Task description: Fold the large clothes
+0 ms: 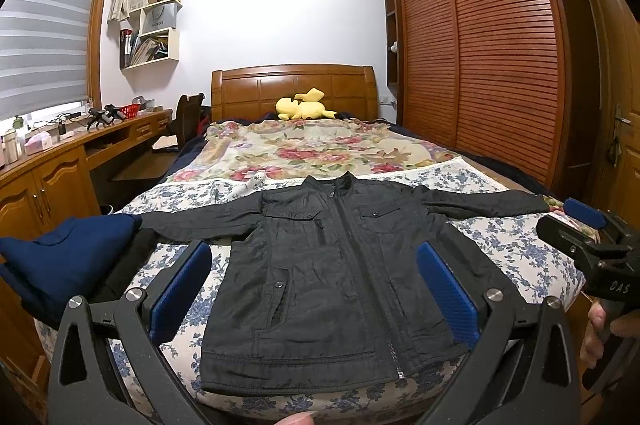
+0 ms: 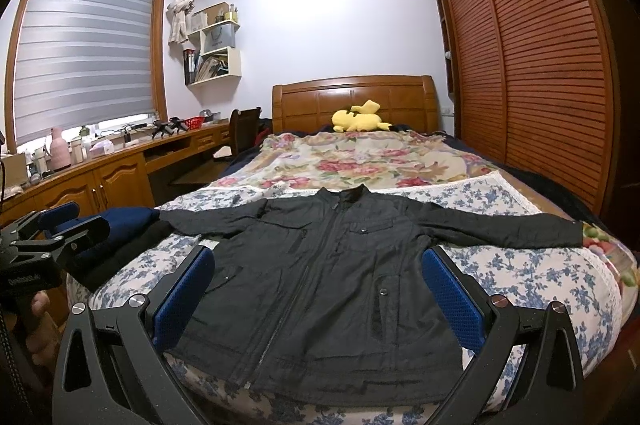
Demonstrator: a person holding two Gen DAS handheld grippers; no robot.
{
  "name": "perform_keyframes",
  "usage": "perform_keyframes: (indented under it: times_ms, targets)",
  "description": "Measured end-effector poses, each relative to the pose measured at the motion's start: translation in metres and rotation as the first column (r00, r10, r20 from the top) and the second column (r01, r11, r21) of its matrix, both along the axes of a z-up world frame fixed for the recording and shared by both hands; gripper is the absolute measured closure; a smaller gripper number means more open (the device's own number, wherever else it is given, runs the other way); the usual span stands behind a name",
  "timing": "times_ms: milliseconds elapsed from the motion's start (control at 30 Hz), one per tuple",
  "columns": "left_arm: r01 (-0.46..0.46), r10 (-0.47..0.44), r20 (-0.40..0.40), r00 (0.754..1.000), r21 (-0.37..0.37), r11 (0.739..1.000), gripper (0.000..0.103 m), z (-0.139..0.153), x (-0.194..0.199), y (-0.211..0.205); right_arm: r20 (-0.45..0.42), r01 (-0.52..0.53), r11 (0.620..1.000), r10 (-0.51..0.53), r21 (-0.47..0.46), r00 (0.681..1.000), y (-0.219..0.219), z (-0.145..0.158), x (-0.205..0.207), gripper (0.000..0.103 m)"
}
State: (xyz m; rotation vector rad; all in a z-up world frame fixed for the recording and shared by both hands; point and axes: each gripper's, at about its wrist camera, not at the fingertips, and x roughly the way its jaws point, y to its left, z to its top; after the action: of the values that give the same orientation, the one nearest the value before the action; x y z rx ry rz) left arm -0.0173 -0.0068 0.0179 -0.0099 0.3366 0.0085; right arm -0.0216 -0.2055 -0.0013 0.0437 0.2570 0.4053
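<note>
A black zip-up jacket (image 1: 320,273) (image 2: 320,277) lies flat and front-up at the foot of the bed, both sleeves spread out sideways, collar toward the headboard. My left gripper (image 1: 314,285) hovers open above the near hem, nothing between its blue pads (image 1: 182,289). My right gripper (image 2: 318,289) is likewise open over the jacket's lower part, holding nothing. In the left wrist view the right gripper (image 1: 592,225) shows at the right edge, held by a hand. In the right wrist view the left gripper (image 2: 60,229) appears at the far left.
Folded dark blue and black clothes (image 1: 68,257) (image 2: 128,233) sit at the bed's left corner by the jacket's sleeve. The bed (image 1: 304,149) has floral covers and a yellow plush toy (image 1: 304,105). A wooden desk (image 1: 52,161) runs along the left; a slatted wardrobe (image 1: 480,57) stands right.
</note>
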Motion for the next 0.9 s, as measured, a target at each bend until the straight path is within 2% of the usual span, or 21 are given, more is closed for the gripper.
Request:
perform_keyframes:
  times_ms: [900]
  targets:
    - [-0.01, 0.01, 0.01, 1.0, 0.012, 1.0, 0.0, 0.0013, -0.0055, 0.0002, -0.02, 0.007, 1.0, -0.008, -0.001, 1.0, 0.0019, 0.0007, -0.0004, 0.0]
